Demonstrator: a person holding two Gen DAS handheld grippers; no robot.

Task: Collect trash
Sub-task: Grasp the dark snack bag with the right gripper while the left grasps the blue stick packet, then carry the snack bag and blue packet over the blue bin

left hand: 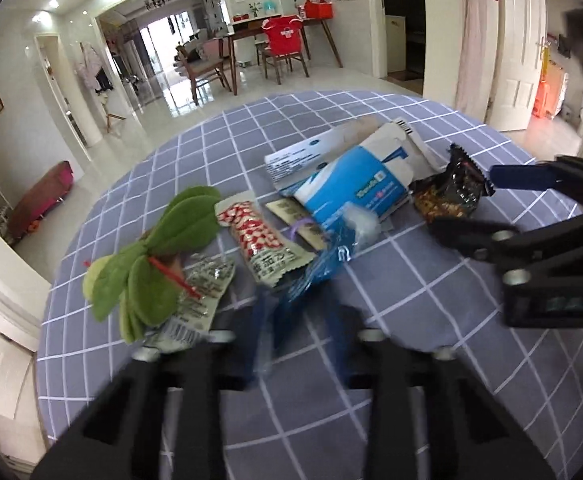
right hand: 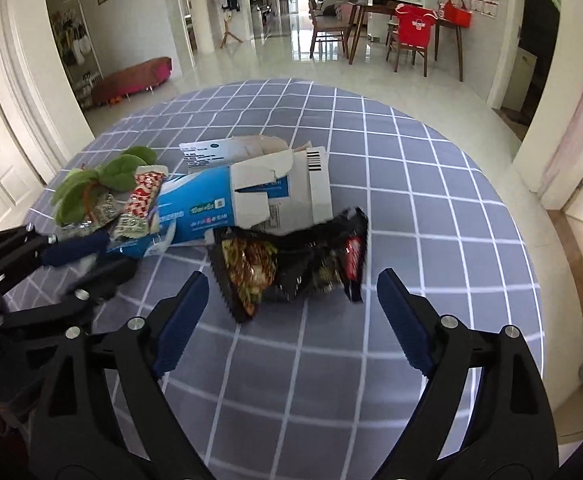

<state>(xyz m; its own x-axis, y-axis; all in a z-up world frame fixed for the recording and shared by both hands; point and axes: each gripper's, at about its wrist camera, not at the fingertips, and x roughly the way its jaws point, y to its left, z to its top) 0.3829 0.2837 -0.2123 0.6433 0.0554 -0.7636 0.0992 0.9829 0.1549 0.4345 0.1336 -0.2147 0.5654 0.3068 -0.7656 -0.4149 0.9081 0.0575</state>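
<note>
A: How is the collecting going?
B: Barely starting; the trash pile (right hand: 251, 200) is lying on the table (right hand: 431, 200). Left tongs (left hand: 297, 312) are pinching a blue plastic wrapper (left hand: 311, 268); right tongs (right hand: 291, 304) are gaping before the dark snack bag (right hand: 291, 264)

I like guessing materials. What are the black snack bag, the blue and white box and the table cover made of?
Black snack bag: glossy plastic film, judging by its shiny creases and serrated edge. Blue and white box: thin printed cardboard, torn open, with dull white flaps. Table cover: looks like matte woven cloth, grey with white grid lines, though that is uncertain.
</note>
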